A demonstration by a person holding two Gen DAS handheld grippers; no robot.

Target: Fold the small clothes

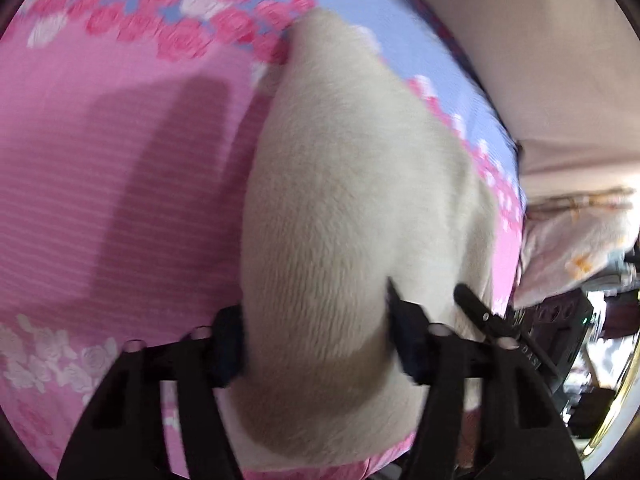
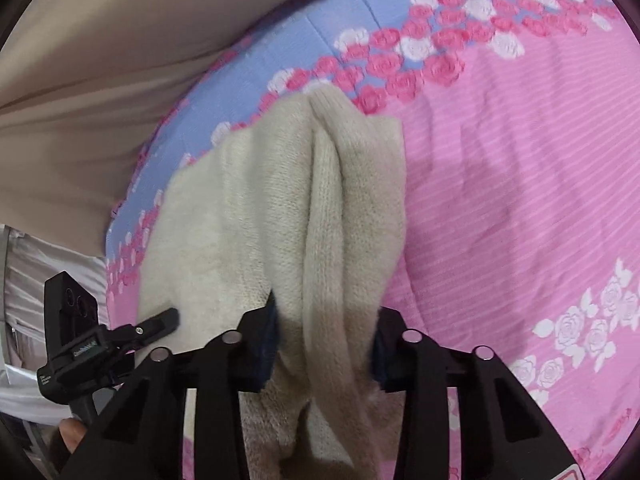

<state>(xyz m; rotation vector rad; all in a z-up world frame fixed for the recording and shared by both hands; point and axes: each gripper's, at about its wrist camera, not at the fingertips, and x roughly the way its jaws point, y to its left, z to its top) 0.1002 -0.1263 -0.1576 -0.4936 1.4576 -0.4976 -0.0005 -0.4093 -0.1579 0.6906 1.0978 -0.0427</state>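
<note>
A cream fleece garment (image 1: 352, 200) lies bunched on a pink bedsheet with rose print (image 1: 100, 200). My left gripper (image 1: 316, 344) is shut on the near end of the garment, cloth filling the space between its fingers. In the right wrist view the same cream garment (image 2: 280, 208) shows a ribbed knit fold running down its middle. My right gripper (image 2: 326, 344) is shut on that folded part. The other gripper (image 2: 80, 344) shows at the lower left of the right wrist view, touching the garment's left edge.
The pink sheet (image 2: 520, 200) has a blue band with roses (image 2: 304, 32) along its far side. A beige wall or headboard (image 2: 100, 60) rises beyond. A pale pillow (image 1: 572, 248) and dark clutter (image 1: 568, 340) lie off the bed's right edge.
</note>
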